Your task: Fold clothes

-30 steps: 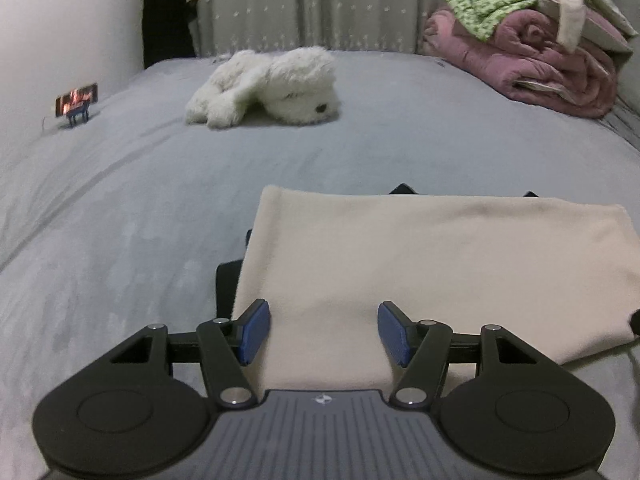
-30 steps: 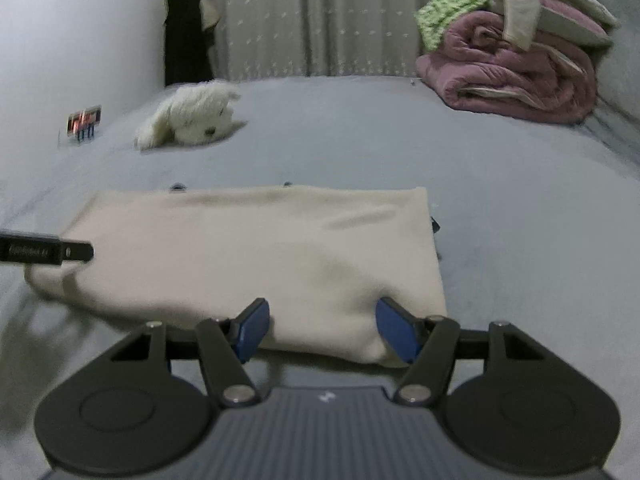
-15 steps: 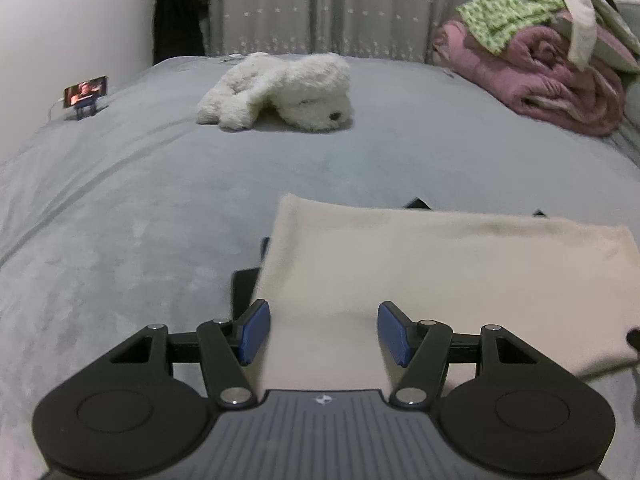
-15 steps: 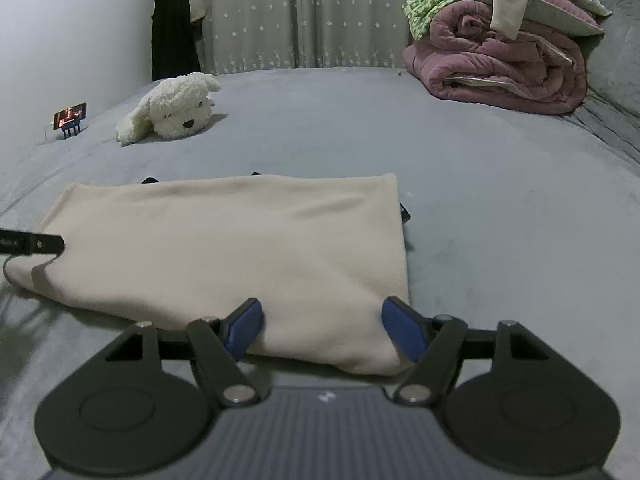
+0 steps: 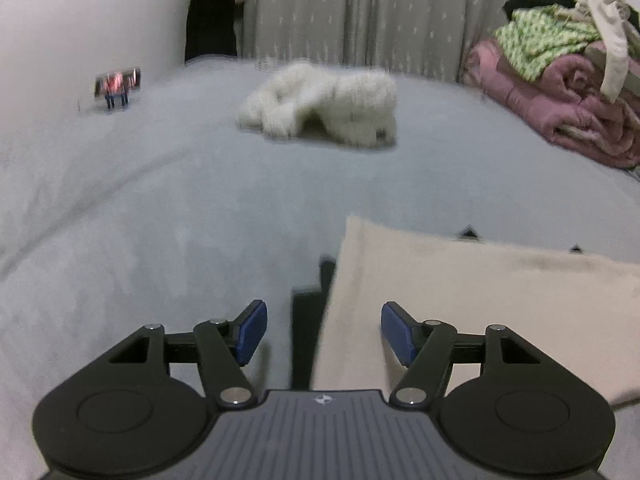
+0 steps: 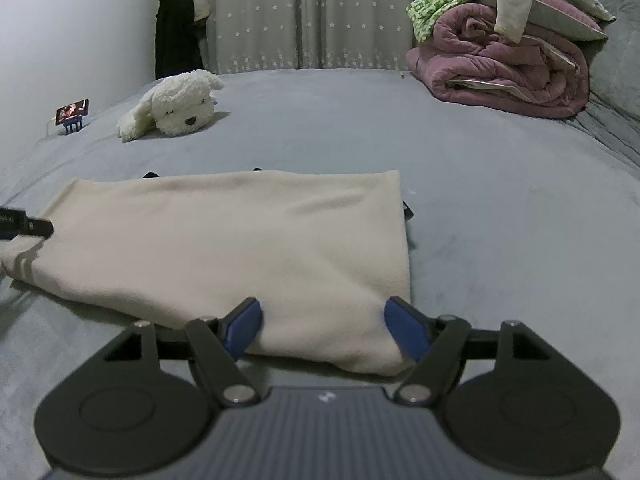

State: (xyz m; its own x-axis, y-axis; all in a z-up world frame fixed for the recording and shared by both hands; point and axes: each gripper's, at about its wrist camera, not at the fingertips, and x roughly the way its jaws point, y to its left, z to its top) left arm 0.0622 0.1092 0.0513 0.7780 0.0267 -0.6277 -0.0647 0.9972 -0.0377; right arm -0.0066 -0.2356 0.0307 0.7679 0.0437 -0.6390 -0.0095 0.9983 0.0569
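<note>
My left view smears the plush dog (image 5: 320, 106); dark fabric (image 5: 306, 336) hides under the cream garment (image 5: 460, 304).

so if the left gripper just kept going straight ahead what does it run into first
Probably the left edge of the cream garment, which lies between the open left gripper fingers with a dark layer peeking out beside it. Beyond that, bare grey bed. Depth is unclear.

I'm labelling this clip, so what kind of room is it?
Most likely a bedroom: a wide grey bed, a white plush dog, and a rolled pink quilt before star-patterned curtains.
</note>
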